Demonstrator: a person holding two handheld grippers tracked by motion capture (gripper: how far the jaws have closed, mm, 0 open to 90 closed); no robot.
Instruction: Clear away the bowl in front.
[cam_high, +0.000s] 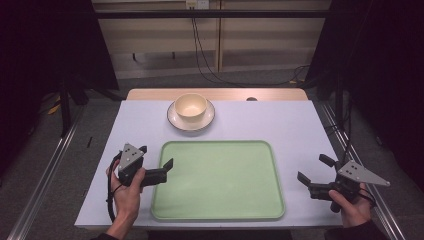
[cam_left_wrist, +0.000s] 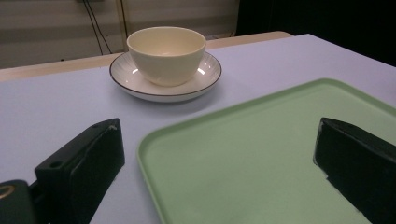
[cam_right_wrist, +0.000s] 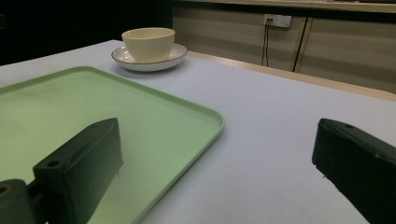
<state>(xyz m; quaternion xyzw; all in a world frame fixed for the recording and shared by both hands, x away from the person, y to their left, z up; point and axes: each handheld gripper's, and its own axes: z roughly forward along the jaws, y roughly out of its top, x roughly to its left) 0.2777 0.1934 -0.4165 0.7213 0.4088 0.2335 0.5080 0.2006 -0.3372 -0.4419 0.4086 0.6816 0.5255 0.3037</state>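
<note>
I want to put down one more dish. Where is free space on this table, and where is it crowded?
The green tray is bare inside its whole rim. The table is also bare right of the plate that holds the bowl, and left of it. It is tighter at the tray's left edge, where the open left tool reaches over it, and beside the open right tool.

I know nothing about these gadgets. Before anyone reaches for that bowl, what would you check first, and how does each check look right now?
1. Left tool open and holding nothing: ok, its jaws stand wide apart.
2. Right tool open and holding nothing: ok.
3. Bowl upright on its saucer: ok.
4. Bowl free of contents: ok as far as the high view shows inside.
5. Green tray bare, lying flat on the table: ok.
6. Nothing lying between the tools and the bowl: ok.
</note>
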